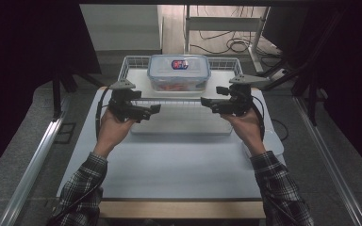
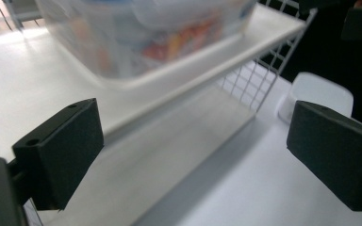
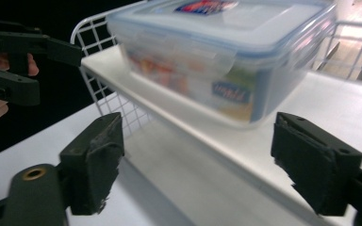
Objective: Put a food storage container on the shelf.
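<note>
Clear plastic food container with a blue-edged snap lid [image 1: 179, 71] sits on the upper shelf of a white wire-sided rack [image 1: 133, 62] at the far end of your white table [image 1: 179, 169]. Through its walls you can make out colourful packets, and a red and blue label [image 1: 179, 64] lies on the lid. The container stands upright, toward the middle of the shelf, with the wire rim around it.

Your left claw [image 1: 154, 109] hangs in front of the rack's left end, tips aimed to the right. Its jaws are spread wide and grip nothing. In the left gripper view the container [image 2: 136, 33] is ahead and above, with the shelf edge running between the two black pads.

Your right claw [image 1: 206, 101] hangs in front of the rack's right end, tips aimed to the left, facing the other. Its jaws are also spread wide with nothing between them. In the right gripper view the container [image 3: 226, 56] is close ahead.

A small white box [image 2: 318, 96] rests on the table just beside the rack.
</note>
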`<state>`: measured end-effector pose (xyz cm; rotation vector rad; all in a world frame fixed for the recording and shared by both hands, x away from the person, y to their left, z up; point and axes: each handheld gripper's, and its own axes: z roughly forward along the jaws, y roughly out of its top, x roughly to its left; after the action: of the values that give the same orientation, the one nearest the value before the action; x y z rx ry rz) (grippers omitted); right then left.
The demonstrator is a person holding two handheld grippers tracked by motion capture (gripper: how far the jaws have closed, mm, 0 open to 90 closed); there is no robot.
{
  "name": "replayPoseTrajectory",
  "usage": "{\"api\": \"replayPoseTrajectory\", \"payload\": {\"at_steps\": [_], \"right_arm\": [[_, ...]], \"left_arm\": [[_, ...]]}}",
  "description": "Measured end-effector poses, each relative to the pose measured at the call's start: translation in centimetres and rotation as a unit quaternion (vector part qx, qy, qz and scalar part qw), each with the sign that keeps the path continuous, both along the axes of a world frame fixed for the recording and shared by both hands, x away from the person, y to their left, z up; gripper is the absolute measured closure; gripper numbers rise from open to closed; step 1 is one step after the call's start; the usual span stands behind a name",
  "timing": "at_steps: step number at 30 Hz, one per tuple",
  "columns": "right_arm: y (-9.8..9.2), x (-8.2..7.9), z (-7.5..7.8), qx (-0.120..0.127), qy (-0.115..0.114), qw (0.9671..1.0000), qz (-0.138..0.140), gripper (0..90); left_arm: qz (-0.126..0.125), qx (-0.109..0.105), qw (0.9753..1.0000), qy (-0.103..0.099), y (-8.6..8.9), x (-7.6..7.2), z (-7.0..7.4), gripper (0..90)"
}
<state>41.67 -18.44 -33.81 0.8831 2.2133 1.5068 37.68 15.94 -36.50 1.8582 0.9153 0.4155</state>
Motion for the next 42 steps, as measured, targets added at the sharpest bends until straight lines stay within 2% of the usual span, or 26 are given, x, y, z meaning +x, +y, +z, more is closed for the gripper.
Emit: {"api": "replayPoseTrajectory", "payload": {"at_steps": [5,10,18,25,28,34,42], "right_arm": [[-0.1,-1.2,-1.2,-0.010,0.000,0.9999,0.006,12.3],[-0.4,-2.1,-2.4,-0.018,-0.002,0.9998,0.006,9.4],[-0.9,-3.7,-3.7,-0.030,-0.014,0.9995,0.005,7.7],[-1.4,-4.8,-5.1,-0.031,-0.013,0.9992,0.019,7.0],[-1.5,-5.2,-5.7,-0.034,-0.008,0.9991,0.022,6.7],[-2.2,-6.1,-6.8,-0.033,-0.004,0.9993,0.020,6.5],[-3.3,-7.3,-9.1,-0.034,0.007,0.9993,0.012,6.6]], "left_arm": [[0.001,0.028,0.9995,-0.011,-0.7,-0.9,-1.2,2.1],[0.000,0.043,0.9988,-0.022,-1.3,-1.6,-2.4,3.8],[-0.030,0.040,0.9982,-0.032,-1.9,-3.1,-4.0,4.8],[-0.038,0.041,0.9980,-0.028,-2.0,-4.8,-5.5,4.9],[-0.039,0.056,0.9974,-0.023,-2.0,-5.1,-6.2,5.0],[-0.038,0.056,0.9976,-0.016,-1.7,-6.1,-7.7,5.0],[-0.026,0.031,0.9991,-0.009,-1.0,-7.8,-9.5,5.8]]}}
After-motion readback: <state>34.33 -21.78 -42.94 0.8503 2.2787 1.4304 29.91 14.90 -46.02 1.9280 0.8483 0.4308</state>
